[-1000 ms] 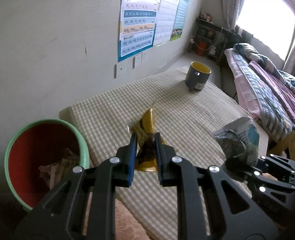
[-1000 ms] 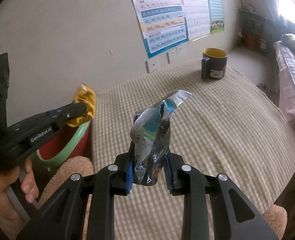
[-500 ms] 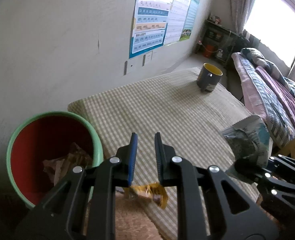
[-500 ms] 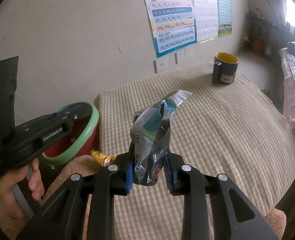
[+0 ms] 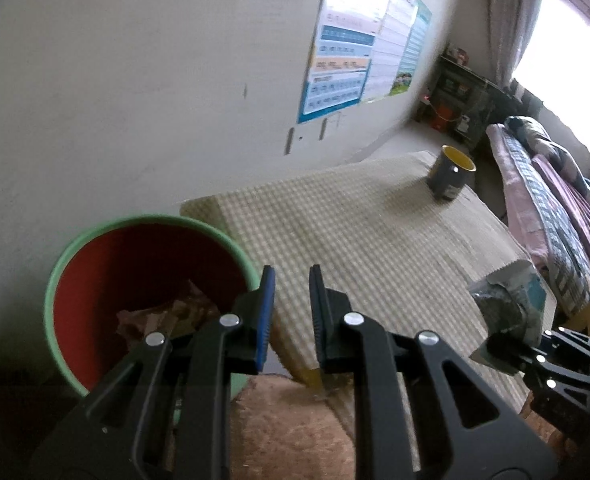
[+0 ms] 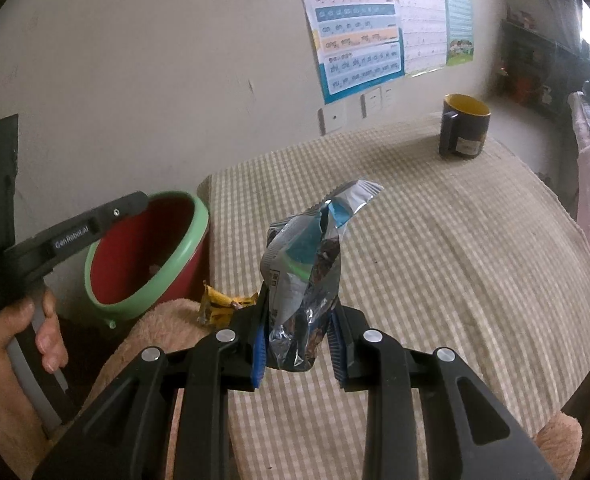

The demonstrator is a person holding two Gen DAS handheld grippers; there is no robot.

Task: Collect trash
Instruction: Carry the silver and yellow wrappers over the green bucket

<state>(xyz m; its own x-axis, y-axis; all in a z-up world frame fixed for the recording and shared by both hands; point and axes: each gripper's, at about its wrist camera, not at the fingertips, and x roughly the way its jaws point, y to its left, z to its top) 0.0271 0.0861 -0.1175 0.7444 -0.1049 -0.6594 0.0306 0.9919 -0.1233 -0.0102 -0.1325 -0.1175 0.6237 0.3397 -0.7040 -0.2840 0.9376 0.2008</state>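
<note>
Two wrappers in play. Silver-blue crumpled snack bag (image 6: pixel 303 276) stands upright, clamped between the blue pads of the right tool (image 6: pixel 297 334), held above the checked cloth of the desk (image 6: pixel 435 248); the same bag (image 5: pixel 509 312) shows in the left view, off to the right of the left tool. Yellow wrapper (image 6: pixel 221 304) lies loose just left of the right tool, on the fuzzy tan cover (image 6: pixel 163 328) at the desk's near corner, outside the bin and touching neither tool. In the left view only a yellow sliver (image 5: pixel 310 378) of it peeks out below the cloth edge, under that tool's right finger.

Left tool (image 5: pixel 291 312): jaws apart, nothing between them, hanging over the gap between bin and desk. Person's left hand (image 6: pixel 15 332) grips its handle.

Bin (image 5: pixel 61 276), green rim, red inside, sits ahead-left of the left tool against the wall, crumpled brownish paper (image 5: pixel 167 316) inside.

Dark mug (image 6: pixel 463 126), yellow inside, stands far ahead on the desk. Charts (image 6: pixel 359 28) on wall beyond. Bed (image 5: pixel 555 208) off right.
</note>
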